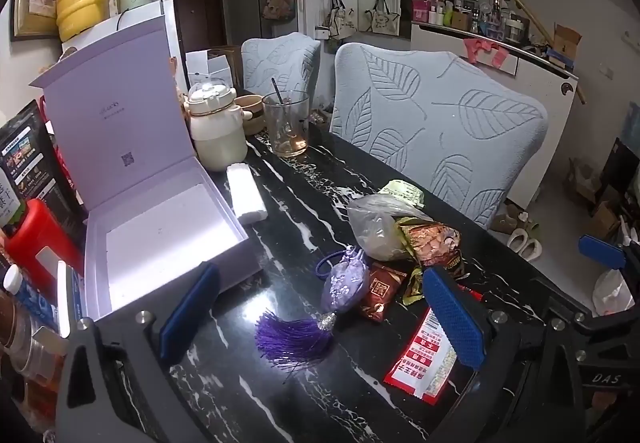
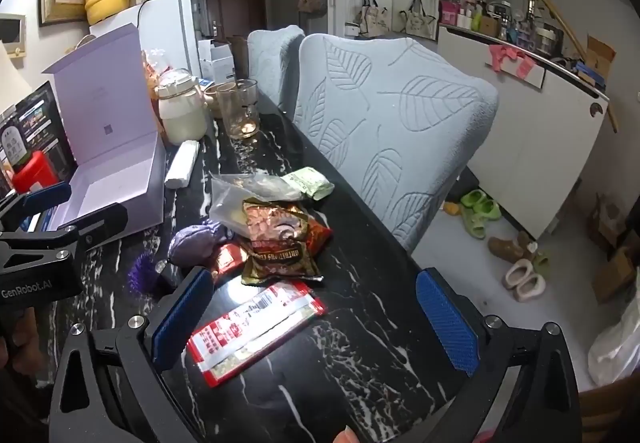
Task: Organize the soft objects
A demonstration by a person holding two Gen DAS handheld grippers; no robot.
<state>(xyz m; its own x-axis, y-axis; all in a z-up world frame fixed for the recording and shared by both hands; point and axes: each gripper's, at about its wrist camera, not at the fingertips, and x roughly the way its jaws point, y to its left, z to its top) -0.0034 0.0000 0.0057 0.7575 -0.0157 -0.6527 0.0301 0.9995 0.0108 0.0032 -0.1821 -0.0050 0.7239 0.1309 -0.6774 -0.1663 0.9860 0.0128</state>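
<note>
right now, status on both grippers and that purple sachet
Left gripper and right gripper open, holding nothing. Purple tassel sachet on the table, beside the open lavender box. Snack packets crowd its far side.

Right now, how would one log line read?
left tongs: open, empty | right tongs: open, empty | purple sachet: on table | lavender box: open

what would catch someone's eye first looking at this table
Probably the open lilac gift box, empty, its lid upright, at the left of the black marble table. Next, the purple tasselled sachet beside a heap of snack packets, and the red-and-white packet lying nearest, before the open right gripper.
</note>
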